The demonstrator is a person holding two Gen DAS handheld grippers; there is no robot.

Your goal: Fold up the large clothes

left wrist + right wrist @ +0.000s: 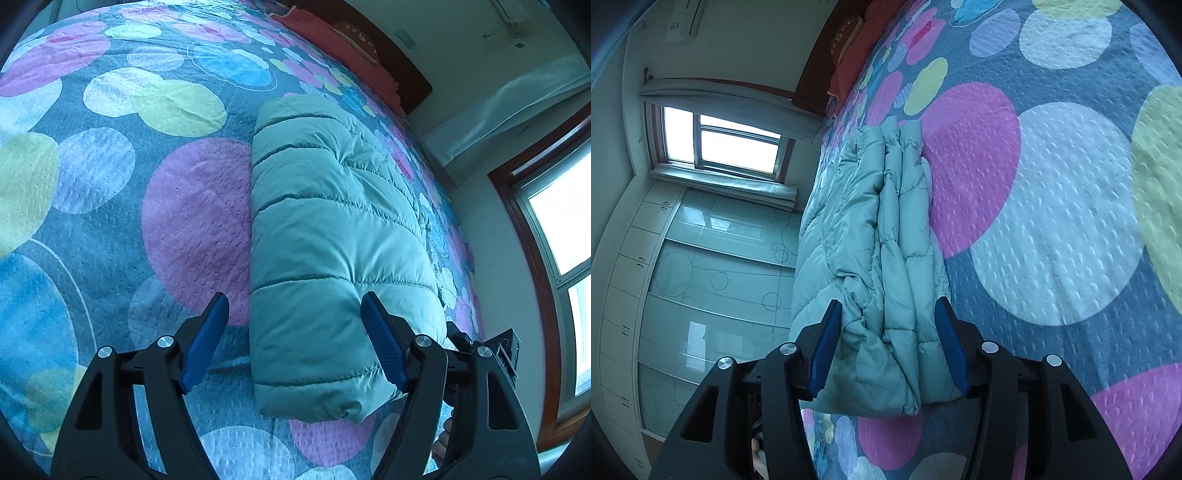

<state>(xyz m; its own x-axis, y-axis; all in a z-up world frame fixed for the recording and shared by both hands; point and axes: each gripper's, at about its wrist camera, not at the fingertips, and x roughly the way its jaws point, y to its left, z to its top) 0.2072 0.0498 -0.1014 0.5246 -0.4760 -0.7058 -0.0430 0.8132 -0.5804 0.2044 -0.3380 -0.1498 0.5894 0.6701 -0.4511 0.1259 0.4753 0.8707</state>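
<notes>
On the bed's quilted coverlet printed with pink, blue and yellow circles (110,229), near the side edge that faces the window, a puffy pale-green quilted jacket (332,229) is seen folded into a long, narrow bundle. The lengthwise folding is judged done: stacked layers are shown at the near end in the right wrist view. A final crosswise fold may be left, though that is only a guess. The left gripper (293,339) is held with its blue pads spread; only the right-hand pad is seen over the bundle, the other over the coverlet, and no pressing is visible. The right gripper (888,343) is set astride the bundle's near end, and whether its pads press the fabric cannot be told. Broad open coverlet is available beside the bundle away from the window; little margin is left on the window side.
</notes>
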